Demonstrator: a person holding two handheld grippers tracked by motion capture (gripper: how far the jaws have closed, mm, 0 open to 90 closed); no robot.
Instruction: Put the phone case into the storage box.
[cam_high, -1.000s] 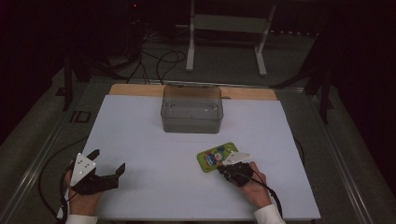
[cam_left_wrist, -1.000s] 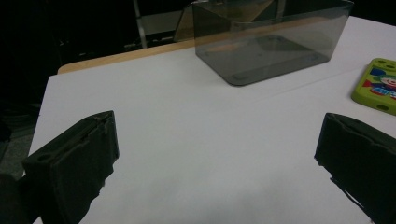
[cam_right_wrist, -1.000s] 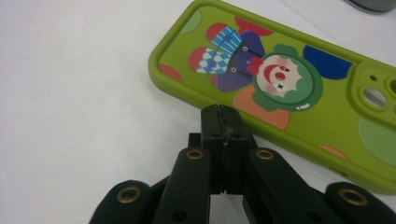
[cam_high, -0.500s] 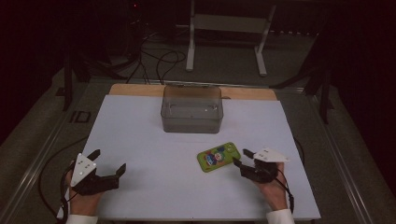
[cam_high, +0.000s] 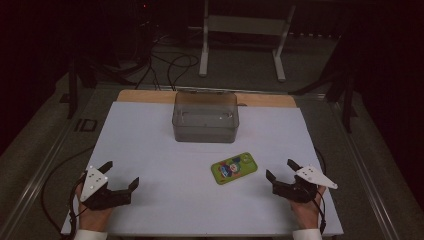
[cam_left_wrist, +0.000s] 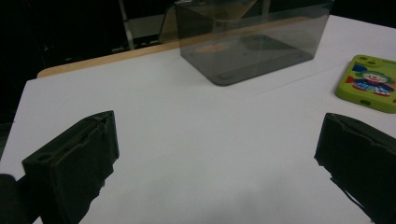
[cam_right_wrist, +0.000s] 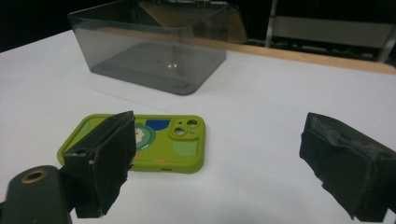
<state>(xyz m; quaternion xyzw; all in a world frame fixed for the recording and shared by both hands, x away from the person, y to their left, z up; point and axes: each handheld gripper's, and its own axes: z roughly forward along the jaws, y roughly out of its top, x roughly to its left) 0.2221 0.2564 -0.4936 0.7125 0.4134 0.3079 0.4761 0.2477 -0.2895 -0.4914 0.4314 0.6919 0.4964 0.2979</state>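
Dark room; white table (cam_high: 165, 150) bearing a clear bin (cam_high: 205, 116) and a green phone case (cam_high: 234, 168). The case lies flat, camera side up, long axis slanting across the table, just left of the right gripper (cam_high: 282, 175), the nearer one. Both right and left gripper (cam_high: 121, 175) fingers gape wide, holding nothing. No legible writing.

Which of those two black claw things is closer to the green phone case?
The right gripper, on the right side of the high view. The phone case lies just off its open jaws, while the left gripper sits across the white table.
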